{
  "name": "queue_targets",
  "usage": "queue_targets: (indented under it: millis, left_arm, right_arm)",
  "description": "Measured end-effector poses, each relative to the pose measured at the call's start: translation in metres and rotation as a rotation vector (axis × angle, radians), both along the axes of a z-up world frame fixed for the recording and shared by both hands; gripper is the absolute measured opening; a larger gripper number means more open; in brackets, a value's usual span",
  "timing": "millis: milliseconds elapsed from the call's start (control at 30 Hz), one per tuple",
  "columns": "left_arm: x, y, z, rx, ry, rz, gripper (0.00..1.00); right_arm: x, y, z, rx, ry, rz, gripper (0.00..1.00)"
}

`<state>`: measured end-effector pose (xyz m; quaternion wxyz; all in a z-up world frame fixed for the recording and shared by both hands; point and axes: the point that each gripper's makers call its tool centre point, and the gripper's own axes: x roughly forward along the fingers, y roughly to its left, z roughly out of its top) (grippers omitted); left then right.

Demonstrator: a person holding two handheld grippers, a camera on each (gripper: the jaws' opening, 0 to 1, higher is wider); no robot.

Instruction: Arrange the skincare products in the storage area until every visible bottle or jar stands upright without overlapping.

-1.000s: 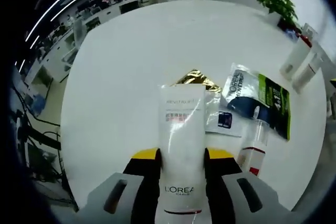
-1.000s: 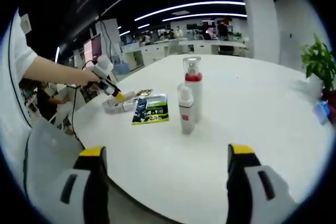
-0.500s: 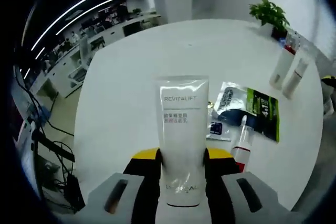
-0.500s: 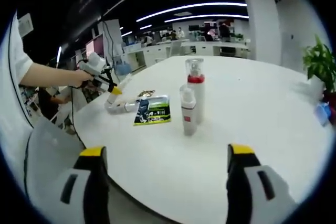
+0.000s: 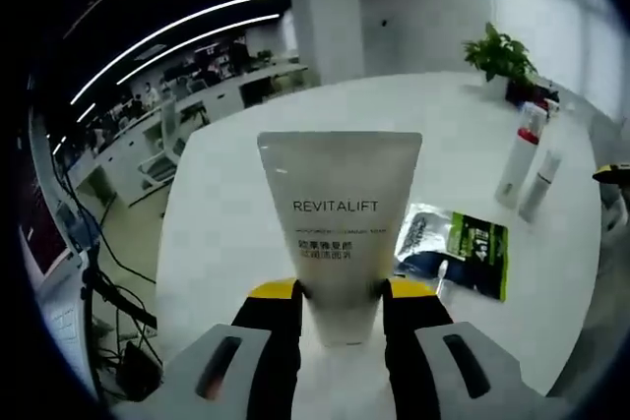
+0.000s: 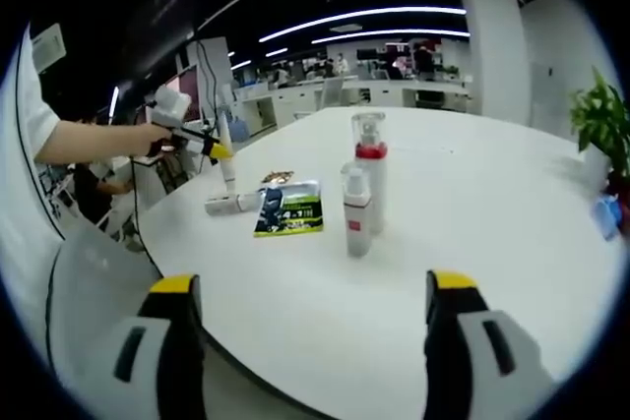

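My left gripper (image 5: 340, 304) is shut on a white REVITALIFT tube (image 5: 340, 228), held up above the round white table (image 5: 246, 204). In the right gripper view the same left gripper (image 6: 209, 148) is in a person's hand, with the tube (image 6: 226, 159) hanging almost vertical over the table's left side. A tall bottle with a red collar (image 6: 370, 176) and a shorter white bottle (image 6: 355, 213) stand upright side by side mid-table. Another white bottle (image 6: 228, 205) lies flat beside a green and black sachet (image 6: 290, 210). My right gripper (image 6: 310, 317) is open, near the table's front edge.
The sachet (image 5: 458, 251) lies to the right of the held tube, and the two upright bottles (image 5: 519, 166) stand further right. A potted plant (image 5: 502, 51) is at the far edge. Office desks lie beyond the table.
My left gripper has lifted the tube off the table and swung it from flat towards upright. The right gripper and the two standing bottles have stayed put.
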<state>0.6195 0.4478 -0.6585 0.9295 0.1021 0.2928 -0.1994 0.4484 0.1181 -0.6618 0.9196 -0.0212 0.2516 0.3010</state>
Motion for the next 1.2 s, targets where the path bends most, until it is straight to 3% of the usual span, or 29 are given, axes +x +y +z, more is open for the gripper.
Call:
queue_targets:
  millis: [167,433,767,1000,1200]
  left_arm:
    - [0.0,-0.015,0.013,-0.029,-0.036,-0.016,0.29]
    - [-0.016,-0.052,0.034,-0.109,-0.076,-0.042,0.29]
    - [-0.051,-0.094,0.035,-0.166,-0.068,-0.087,0.29]
    - [-0.08,-0.123,0.032,-0.169,-0.05,-0.138,0.29]
    - [-0.1,-0.148,0.034,-0.182,-0.044,-0.162,0.29]
  right_arm:
    - [0.0,0.0,0.002,0.002,-0.006,-0.002,0.94]
    - [0.001,0.0,0.007,0.017,-0.021,-0.011,0.93]
    - [0.0,0.015,0.014,0.063,-0.023,-0.004,0.89]
    - [0.008,0.04,0.037,0.122,-0.062,0.03,0.79]
    - [0.015,0.065,0.06,0.174,-0.102,0.072,0.64]
